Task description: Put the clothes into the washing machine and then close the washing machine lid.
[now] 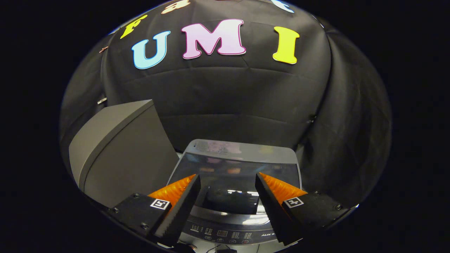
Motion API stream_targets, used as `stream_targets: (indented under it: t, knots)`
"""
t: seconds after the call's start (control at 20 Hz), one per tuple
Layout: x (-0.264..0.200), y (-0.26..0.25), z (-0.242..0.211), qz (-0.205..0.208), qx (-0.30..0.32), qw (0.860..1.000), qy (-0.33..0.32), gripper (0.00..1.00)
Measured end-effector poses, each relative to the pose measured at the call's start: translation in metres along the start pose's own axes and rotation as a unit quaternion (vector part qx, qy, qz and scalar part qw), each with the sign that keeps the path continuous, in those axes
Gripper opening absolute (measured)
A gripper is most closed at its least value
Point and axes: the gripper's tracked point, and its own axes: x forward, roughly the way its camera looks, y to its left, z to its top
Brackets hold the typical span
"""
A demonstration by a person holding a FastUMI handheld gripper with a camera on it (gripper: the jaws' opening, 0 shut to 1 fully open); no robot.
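1. Two risks stand out: the gripper (227, 196) hangs above the washing machine (233, 196), low in the frame, jaws spread wide and empty, so a descent could strike the glass lid (233, 168), which looks shut.
2. Clothes aren't visible; a grey box (119, 158) crowds the lower left.
3. Control panel (228, 233) lettering begins "AUX"; the rest is unclear.

Washing machine lid (232, 172) looks like glossy, smooth dark glass catching reflections; its control panel (225, 233) is smooth plastic; the grey box (123, 165) beside it is matt; the gripper (227, 181) fingers gape, ridged
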Motion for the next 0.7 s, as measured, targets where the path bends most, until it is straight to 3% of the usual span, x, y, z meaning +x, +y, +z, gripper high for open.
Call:
stream_targets:
  t: [0.35,0.55,0.7]
  knots:
    - [-0.033,0.012,0.073,-0.028,0.051,0.993,-0.104,1.00]
    - [-0.106,0.034,0.162,-0.046,0.046,0.970,-0.235,1.00]
    - [-0.136,0.059,0.182,-0.062,0.027,0.950,-0.305,0.99]
